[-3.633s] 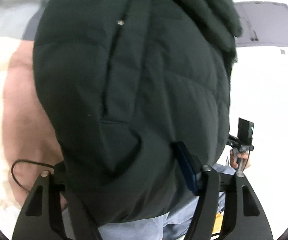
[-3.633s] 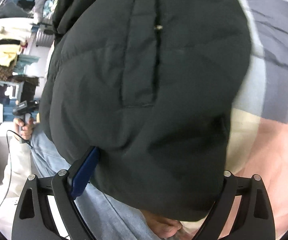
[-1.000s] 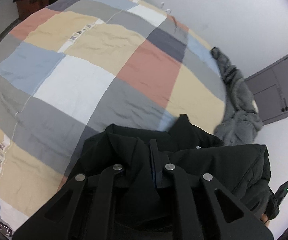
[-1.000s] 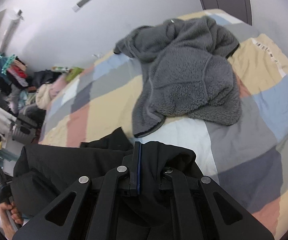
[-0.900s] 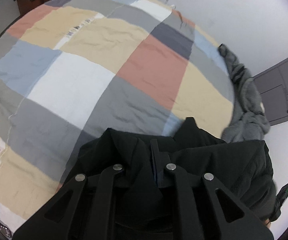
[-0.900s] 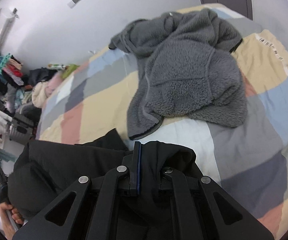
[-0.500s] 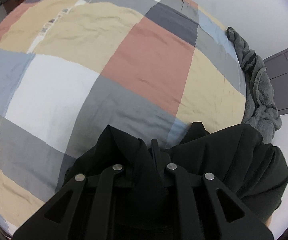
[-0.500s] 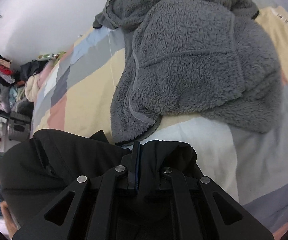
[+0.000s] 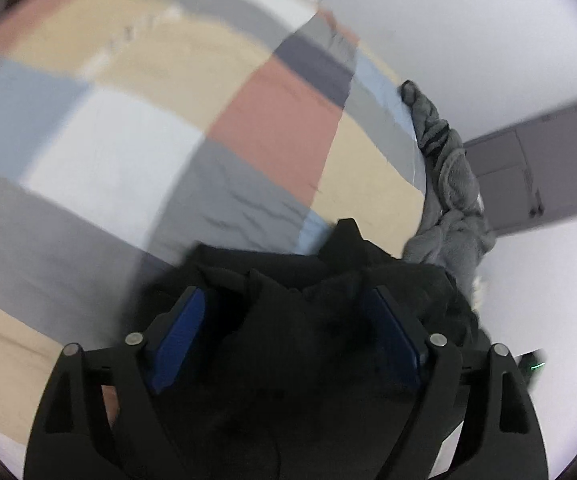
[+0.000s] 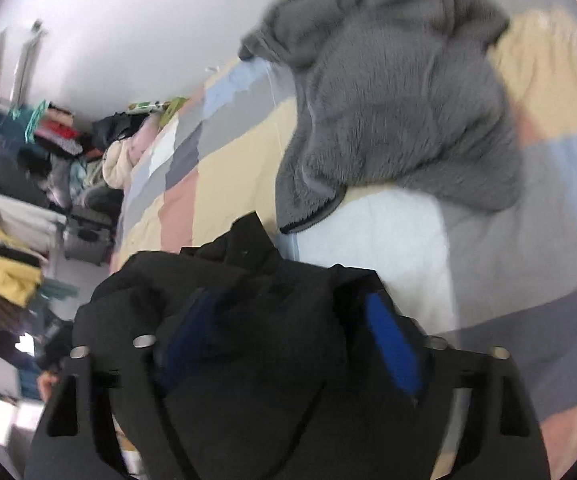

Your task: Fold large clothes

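Looking across the patchwork-quilted bed point(image 9: 248, 128), I see the rumpled grey fleece jacket point(image 10: 392, 92) heaped at its far edge and the puffy black padded jacket point(image 9: 296, 320) bunched right under both cameras. My left claw point(image 9: 288, 332) gapes wide, fabric lying loose between the blue pads; my right claw point(image 10: 288, 340) is spread just as wide, gripping nothing. Risk: bulky padding slumps unevenly or slides off the near bed edge before I regrasp.

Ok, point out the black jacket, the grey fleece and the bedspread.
black jacket point(image 9: 288, 320), left wrist view, bunched fabric between the fingers.
grey fleece point(image 10: 400, 112), right wrist view, middle of the fuzzy body.
bedspread point(image 9: 276, 128), left wrist view, the pink square.
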Action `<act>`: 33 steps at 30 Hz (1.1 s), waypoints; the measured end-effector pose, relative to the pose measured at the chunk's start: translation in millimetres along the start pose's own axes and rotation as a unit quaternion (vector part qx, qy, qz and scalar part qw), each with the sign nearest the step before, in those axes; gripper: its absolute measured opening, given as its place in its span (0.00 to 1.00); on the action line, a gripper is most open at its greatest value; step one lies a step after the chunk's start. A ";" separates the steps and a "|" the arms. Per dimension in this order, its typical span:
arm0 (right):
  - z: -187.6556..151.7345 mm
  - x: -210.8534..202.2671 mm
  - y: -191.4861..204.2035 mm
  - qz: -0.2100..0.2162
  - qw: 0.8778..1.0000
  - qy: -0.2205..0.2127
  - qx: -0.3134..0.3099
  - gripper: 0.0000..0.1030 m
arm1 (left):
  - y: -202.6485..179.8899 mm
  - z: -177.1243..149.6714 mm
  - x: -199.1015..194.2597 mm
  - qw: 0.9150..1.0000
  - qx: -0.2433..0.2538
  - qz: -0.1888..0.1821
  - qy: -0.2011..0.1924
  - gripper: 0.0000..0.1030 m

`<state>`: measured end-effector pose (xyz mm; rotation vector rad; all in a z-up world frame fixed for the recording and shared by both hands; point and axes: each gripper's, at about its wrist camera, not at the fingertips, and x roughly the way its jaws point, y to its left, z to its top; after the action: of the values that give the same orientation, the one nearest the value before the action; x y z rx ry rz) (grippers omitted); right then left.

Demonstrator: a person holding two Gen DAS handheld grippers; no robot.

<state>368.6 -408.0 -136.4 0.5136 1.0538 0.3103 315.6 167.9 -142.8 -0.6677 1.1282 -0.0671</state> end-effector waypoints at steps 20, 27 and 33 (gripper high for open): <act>-89.9 122.7 125.0 -0.052 0.974 -0.081 -0.205 0.78 | -121.5 -102.7 75.3 0.943 0.302 0.063 -0.126 0.83; -65.3 156.9 115.8 -0.063 0.976 -0.070 -0.195 0.78 | -124.1 -81.9 108.8 0.943 0.298 0.080 -0.126 0.84; -57.1 173.2 115.2 -0.073 0.974 -0.072 -0.202 0.79 | -118.4 -74.2 123.6 0.948 0.286 0.084 -0.113 0.85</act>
<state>398.9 -213.8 -225.3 0.0891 0.8529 0.3414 340.5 -7.8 -200.1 -0.0564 0.8790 -0.1617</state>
